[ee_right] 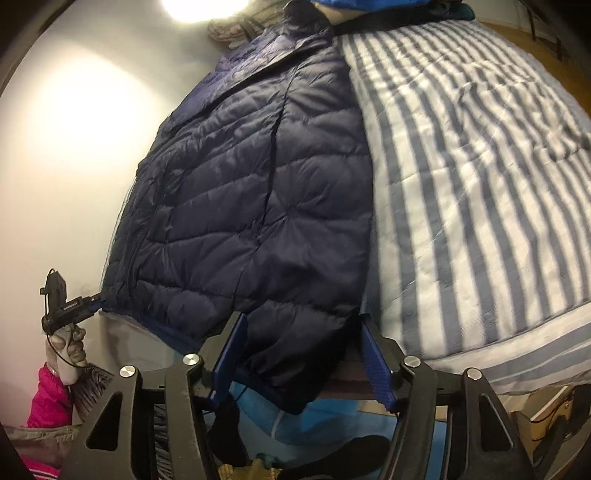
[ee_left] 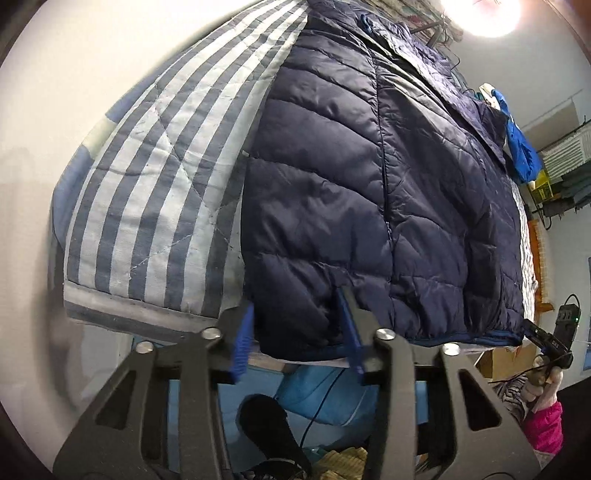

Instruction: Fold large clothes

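A navy quilted puffer jacket (ee_left: 369, 192) lies flat on a blue-and-white striped quilt (ee_left: 147, 192) covering a bed, filling the centre of both wrist views, with its hem at the near edge of the bed and its collar toward the top of the frame. One sleeve is folded along the body, its cuff hanging just over the bed edge in the lower centre of the right wrist view.

The left gripper (ee_left: 295, 332) sits at the lower centre of its view, jaws spread, the hem's left corner lying between the blue pads without being pinched. The right gripper (ee_right: 303, 354) is likewise spread wide, its blue pads on either side of the hanging sleeve cuff.

In the right wrist view the other gripper shows small at the lower left, touching the hem's far corner, held by a gloved hand (ee_right: 70, 350) with a pink sleeve. A bright blue garment (ee_left: 521, 147) hangs at the upper right of the left wrist view. A lamp (ee_left: 480, 14) glares at the top.
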The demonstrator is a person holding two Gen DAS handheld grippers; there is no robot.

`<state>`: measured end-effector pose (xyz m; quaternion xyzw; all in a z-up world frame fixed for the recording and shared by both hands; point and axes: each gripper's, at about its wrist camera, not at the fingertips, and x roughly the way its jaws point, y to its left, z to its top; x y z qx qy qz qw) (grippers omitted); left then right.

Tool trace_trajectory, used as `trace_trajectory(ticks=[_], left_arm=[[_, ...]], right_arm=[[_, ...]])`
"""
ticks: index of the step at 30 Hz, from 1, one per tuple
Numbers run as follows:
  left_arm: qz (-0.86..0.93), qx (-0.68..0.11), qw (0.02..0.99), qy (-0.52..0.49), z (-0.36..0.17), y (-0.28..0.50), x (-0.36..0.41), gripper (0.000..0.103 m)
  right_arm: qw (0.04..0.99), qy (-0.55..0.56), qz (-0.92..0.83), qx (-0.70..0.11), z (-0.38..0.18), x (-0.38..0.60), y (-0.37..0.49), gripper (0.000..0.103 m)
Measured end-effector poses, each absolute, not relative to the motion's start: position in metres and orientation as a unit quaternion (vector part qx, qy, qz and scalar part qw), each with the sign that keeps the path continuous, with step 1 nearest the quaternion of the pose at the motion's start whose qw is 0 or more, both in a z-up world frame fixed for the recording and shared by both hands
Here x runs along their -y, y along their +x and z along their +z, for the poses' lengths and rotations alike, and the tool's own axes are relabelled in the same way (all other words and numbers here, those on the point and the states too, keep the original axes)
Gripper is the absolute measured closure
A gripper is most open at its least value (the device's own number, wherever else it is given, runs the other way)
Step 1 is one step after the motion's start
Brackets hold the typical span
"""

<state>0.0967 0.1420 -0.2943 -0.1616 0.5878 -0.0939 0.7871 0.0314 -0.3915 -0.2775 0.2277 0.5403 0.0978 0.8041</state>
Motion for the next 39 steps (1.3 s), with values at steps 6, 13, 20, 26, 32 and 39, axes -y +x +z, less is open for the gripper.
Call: trace_trajectory(ticks=[6, 13, 20, 26, 32, 39], left_arm=[[-0.103, -0.573, 0.795, -0.171, -0.283, 0.102, -0.134, 0.094], [-0.107, -0.509, 0.828, -0.208, -0.235, 0.096, -0.143, 0.097], [-0.109, -0.457, 0.855, -0.221, -0.192, 0.074, -0.156, 0.099], [-0.114, -0.437, 0.863, -0.226, -0.174, 0.060, -0.159, 0.100], [-0.126, -0.407, 0.872, -0.239, -0.137, 0.052, -0.167, 0.100], [-0.142, -0.352, 0.898, -0.223, -0.086, 0.097, -0.160, 0.100]], right_arm=[[0.795, 0.239, 0.135, -0.541, -0.277, 0.381, 0.040, 0.075], [0.821, 0.252, 0.141, -0.493, -0.243, 0.386, 0.042, 0.099], [0.858, 0.230, 0.161, -0.430, -0.189, 0.375, 0.035, 0.101], [0.872, 0.225, 0.174, -0.398, -0.164, 0.369, 0.024, 0.102], [0.879, 0.237, 0.200, -0.362, -0.140, 0.377, 0.018, 0.102], [0.897, 0.238, 0.209, -0.310, -0.110, 0.391, 0.063, 0.102]])
